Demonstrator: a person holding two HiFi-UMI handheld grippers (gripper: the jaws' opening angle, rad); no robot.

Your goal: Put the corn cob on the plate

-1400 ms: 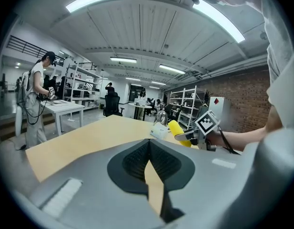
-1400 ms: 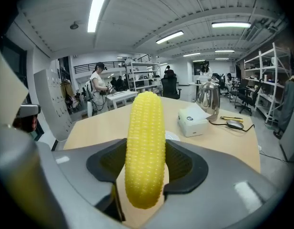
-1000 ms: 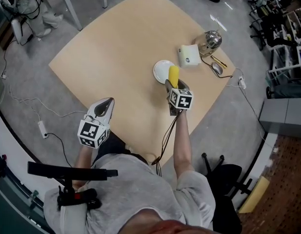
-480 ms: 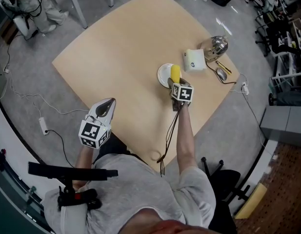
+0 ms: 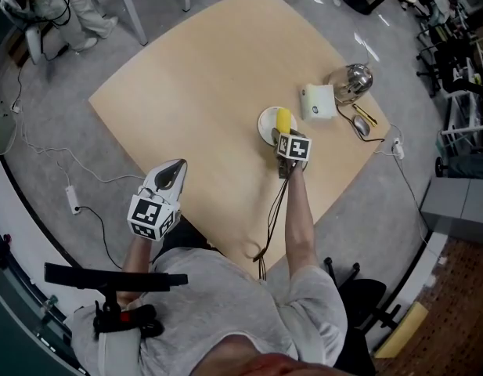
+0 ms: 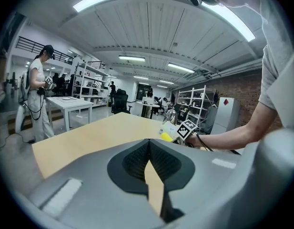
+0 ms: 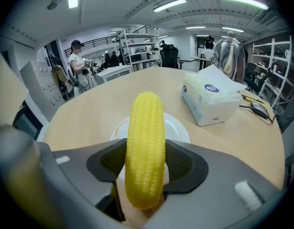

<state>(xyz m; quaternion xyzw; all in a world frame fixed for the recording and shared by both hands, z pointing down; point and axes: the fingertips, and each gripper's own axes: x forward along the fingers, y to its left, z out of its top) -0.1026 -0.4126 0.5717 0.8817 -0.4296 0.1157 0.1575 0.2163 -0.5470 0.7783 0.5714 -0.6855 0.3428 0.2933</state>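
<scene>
The yellow corn cob (image 7: pixel 146 149) stands clamped between the jaws of my right gripper (image 7: pixel 146 168), which is shut on it. Right behind and below the cob lies the small white plate (image 7: pixel 177 128). From the head view, the cob (image 5: pixel 282 120) hangs over the plate (image 5: pixel 266 121), with the right gripper (image 5: pixel 286 138) at the plate's near edge. My left gripper (image 5: pixel 169 172) is shut and empty, held off the table's near-left edge; its jaws (image 6: pixel 149 163) meet with nothing between them.
A white tissue box (image 5: pixel 318 102), a shiny metal kettle (image 5: pixel 352 79) and a computer mouse (image 5: pixel 362 127) sit at the table's right corner beyond the plate. A cable runs from the right gripper toward me. A person (image 6: pixel 35 97) stands by a white desk far left.
My right gripper has carried the cob forward, from the plate's near edge to over the plate. The left gripper has stayed where it was.
</scene>
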